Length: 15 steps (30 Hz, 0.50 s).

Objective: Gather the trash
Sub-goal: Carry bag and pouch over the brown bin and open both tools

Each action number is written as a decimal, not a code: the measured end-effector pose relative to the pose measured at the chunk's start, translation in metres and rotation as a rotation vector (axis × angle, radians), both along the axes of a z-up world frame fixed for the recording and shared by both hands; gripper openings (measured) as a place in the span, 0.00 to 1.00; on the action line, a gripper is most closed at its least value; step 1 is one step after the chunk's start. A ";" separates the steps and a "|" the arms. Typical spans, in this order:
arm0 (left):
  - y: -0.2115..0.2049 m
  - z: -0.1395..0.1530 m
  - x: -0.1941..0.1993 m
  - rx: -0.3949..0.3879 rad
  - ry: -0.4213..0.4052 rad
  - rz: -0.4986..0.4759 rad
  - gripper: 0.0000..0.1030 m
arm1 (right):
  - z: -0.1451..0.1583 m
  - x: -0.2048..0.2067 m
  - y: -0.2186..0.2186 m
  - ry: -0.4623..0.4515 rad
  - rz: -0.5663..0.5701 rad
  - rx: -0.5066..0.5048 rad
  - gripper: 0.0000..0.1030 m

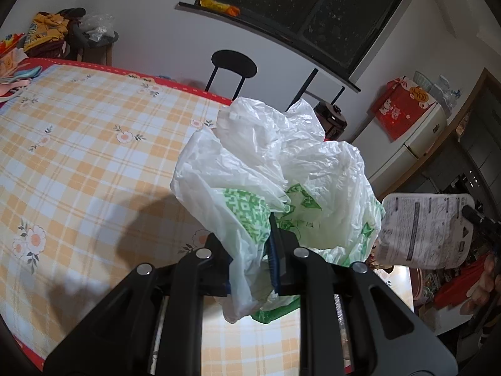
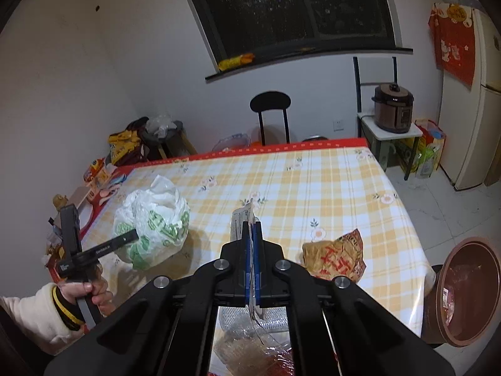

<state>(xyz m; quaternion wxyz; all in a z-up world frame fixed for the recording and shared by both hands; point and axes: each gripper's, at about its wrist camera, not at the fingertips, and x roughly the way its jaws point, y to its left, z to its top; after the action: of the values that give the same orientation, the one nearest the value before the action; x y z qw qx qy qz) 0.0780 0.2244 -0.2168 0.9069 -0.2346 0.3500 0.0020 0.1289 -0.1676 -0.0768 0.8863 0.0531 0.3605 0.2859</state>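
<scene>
My left gripper [image 1: 250,244] is shut on a crumpled white plastic bag with green print [image 1: 275,163], lifted above the checked tablecloth [image 1: 78,156]. In the right wrist view the same bag [image 2: 153,219] hangs at the left, and a hand [image 2: 90,291] holds that gripper. My right gripper [image 2: 252,228] is shut on a flat printed packet [image 2: 239,219], seen edge-on. The left wrist view shows the packet [image 1: 422,228] face-on at the right. A crumpled brown wrapper with red print [image 2: 335,257] lies on the table [image 2: 313,181] near its right edge.
A brown-red bin [image 2: 469,291] stands open on the floor beside the table's right corner. Clear packaging [image 2: 250,344] lies under my right gripper. A black chair [image 2: 271,116] and a pressure cooker [image 2: 393,109] stand beyond the table. Clutter [image 2: 100,172] fills the far left.
</scene>
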 end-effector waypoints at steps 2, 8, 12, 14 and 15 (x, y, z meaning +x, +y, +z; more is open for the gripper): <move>0.001 0.005 -0.005 0.003 -0.012 0.011 0.20 | 0.006 -0.001 -0.003 -0.021 -0.009 -0.004 0.03; -0.002 0.023 -0.020 0.016 -0.062 0.051 0.20 | 0.031 0.001 -0.030 -0.088 -0.067 -0.027 0.03; -0.012 0.037 -0.023 0.035 -0.075 0.057 0.20 | 0.041 0.000 -0.059 -0.122 -0.105 -0.020 0.03; -0.024 0.047 -0.025 0.058 -0.088 0.054 0.20 | 0.043 0.001 -0.080 -0.134 -0.130 -0.008 0.03; -0.029 0.052 -0.025 0.067 -0.095 0.053 0.20 | 0.043 0.002 -0.092 -0.136 -0.142 0.001 0.03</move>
<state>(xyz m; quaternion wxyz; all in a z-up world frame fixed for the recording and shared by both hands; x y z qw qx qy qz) 0.0527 0.1951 -0.1652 0.9294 -0.2130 0.3002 0.0264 0.1309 -0.2596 -0.0341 0.9268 0.0595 0.2945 0.2254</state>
